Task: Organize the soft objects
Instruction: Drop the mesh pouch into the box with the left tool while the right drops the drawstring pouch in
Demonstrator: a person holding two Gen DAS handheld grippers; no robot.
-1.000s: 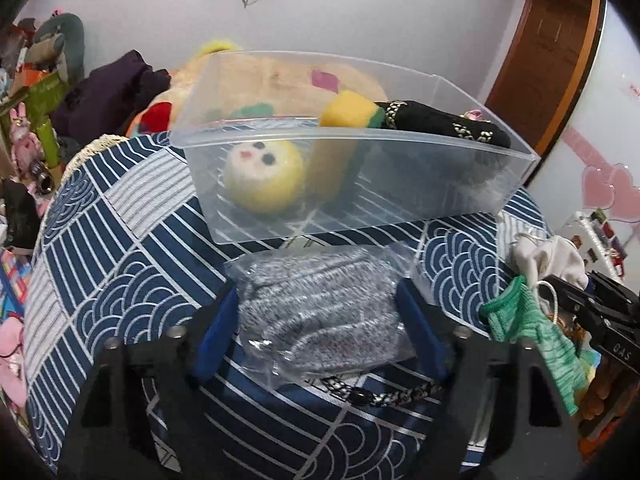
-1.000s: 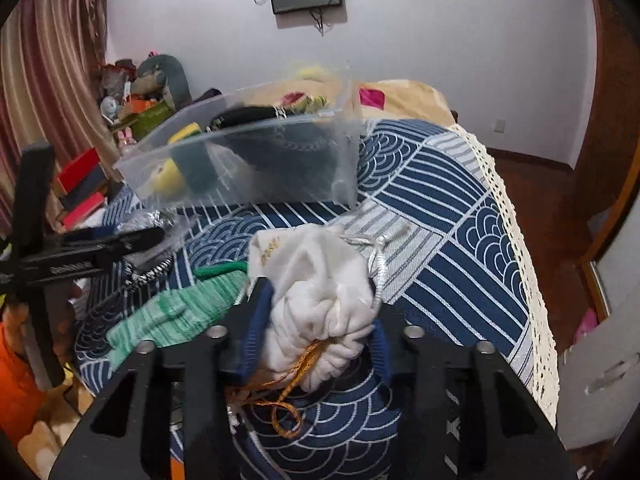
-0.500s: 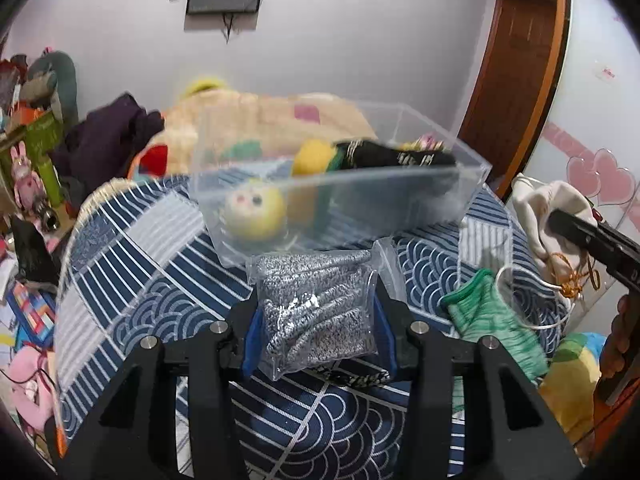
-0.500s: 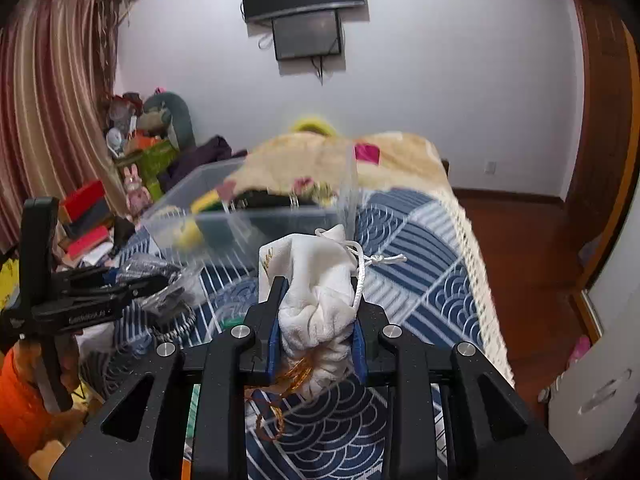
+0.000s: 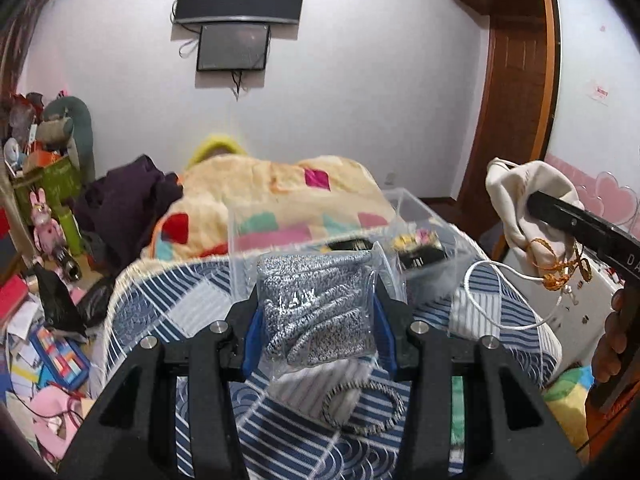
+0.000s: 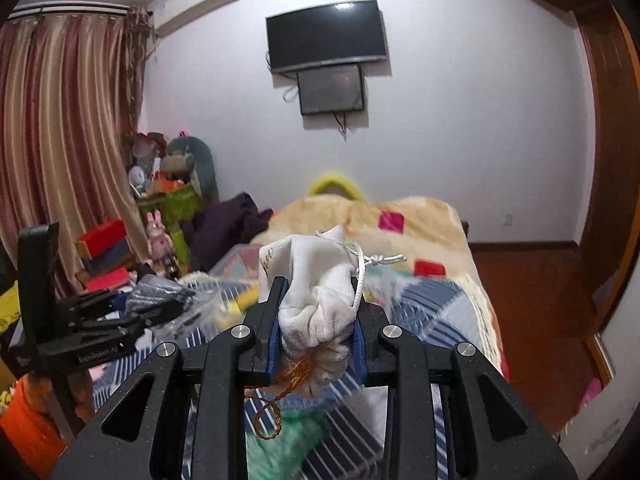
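My left gripper [image 5: 316, 312] is shut on a clear plastic bag of grey speckled knit [image 5: 316, 304] and holds it up above the bed. My right gripper [image 6: 316, 312] is shut on a white drawstring pouch [image 6: 316, 280] with an orange cord, also lifted; the pouch shows in the left wrist view [image 5: 524, 196] at the right. The clear plastic bin [image 5: 420, 216] with soft items sits on the bed behind the grey bag, partly hidden. A green knit item [image 6: 288, 440] lies on the bed below the pouch.
The bed has a blue and white patterned cover [image 5: 168, 300] and a cream patchwork blanket [image 5: 272, 196] behind the bin. Toys, boxes and clutter [image 5: 44, 240] fill the floor to the left. A wooden door [image 5: 516, 100] stands at the right.
Both grippers closed on their items and lifted them off the bed. The views tilted up, so the bin dropped lower and the wall with the TV came into sight.
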